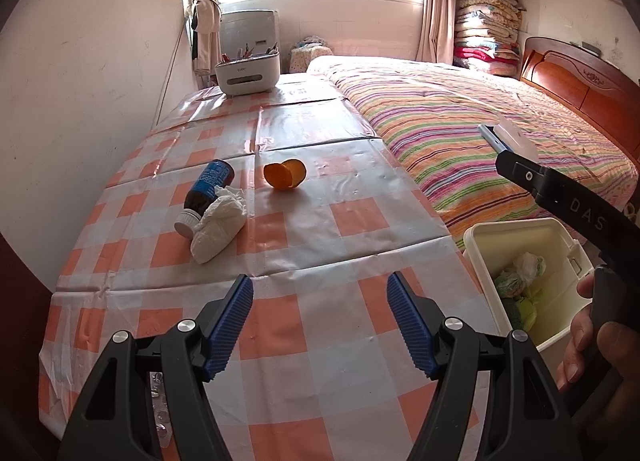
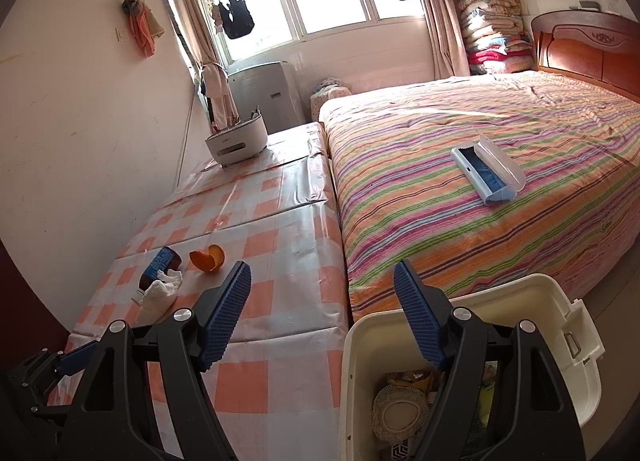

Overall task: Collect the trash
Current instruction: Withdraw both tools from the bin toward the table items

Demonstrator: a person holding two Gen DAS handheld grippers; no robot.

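On the checked tablecloth [image 1: 304,221] lie a brown bottle with a blue label [image 1: 206,191], a crumpled white tissue [image 1: 220,227] against it, and an orange peel [image 1: 285,175] to their right. My left gripper [image 1: 320,323] hovers open over the cloth, nearer than these, with nothing between its blue pads. The cream trash bin [image 1: 500,273] stands at the table's right side with bagged waste inside. My right gripper [image 2: 322,311] is open above the bin [image 2: 540,301], nothing between its fingers. The bottle [image 2: 160,267], tissue [image 2: 158,295] and peel [image 2: 207,257] lie far left of it.
A white organiser box [image 1: 247,75] with pens stands at the table's far end. A striped bed [image 2: 460,181] fills the right, with an open blue-and-white case [image 2: 486,173] on it. A blister pack [image 1: 160,405] lies under my left gripper. A hand [image 1: 588,345] holds the right gripper's handle.
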